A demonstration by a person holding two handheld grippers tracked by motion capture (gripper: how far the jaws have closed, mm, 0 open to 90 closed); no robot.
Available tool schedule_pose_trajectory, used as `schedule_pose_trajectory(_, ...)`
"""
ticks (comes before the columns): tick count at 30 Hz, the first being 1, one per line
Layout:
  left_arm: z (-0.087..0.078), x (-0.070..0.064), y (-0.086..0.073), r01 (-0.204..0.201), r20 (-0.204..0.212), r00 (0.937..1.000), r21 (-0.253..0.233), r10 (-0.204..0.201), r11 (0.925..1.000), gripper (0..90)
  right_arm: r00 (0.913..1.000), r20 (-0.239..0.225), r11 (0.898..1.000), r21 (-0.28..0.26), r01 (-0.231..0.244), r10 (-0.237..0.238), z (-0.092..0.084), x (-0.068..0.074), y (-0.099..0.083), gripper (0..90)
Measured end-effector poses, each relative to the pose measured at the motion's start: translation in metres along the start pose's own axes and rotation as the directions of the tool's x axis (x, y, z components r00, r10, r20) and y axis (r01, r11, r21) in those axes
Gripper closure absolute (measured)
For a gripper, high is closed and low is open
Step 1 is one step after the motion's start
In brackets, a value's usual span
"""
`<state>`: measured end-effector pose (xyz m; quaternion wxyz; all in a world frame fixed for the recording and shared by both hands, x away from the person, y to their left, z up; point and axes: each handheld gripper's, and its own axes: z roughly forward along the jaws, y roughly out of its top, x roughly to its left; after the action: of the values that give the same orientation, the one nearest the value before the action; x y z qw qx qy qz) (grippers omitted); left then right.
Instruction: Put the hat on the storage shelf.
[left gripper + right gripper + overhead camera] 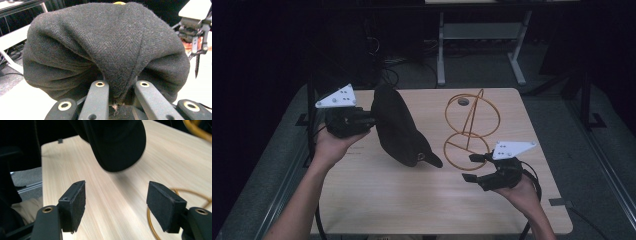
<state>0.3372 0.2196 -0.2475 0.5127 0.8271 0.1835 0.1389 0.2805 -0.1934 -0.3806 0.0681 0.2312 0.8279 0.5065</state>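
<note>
Cap x1, pinched in left gripper jaws; wire stand x1; right gripper jaws wide, empty.

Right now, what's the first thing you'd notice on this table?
The big black cap stands out, lifted at the table's left-middle with the left gripper pinching a fold of its fabric. To its right stands a golden wire stand made of rings. Near it hovers the right gripper, its fingers open over bare wood.
</note>
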Motion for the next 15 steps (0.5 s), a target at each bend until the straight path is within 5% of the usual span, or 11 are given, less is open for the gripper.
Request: schedule_pose_trajectory(15,0.026,0.014,0.039,-0.022,0.061,0.9979,0.004,0.022,0.9997,85.0,0.9903,0.117,0.995,0.052,-0.082,0.076,-0.013,-0.024,-0.037,27.8)
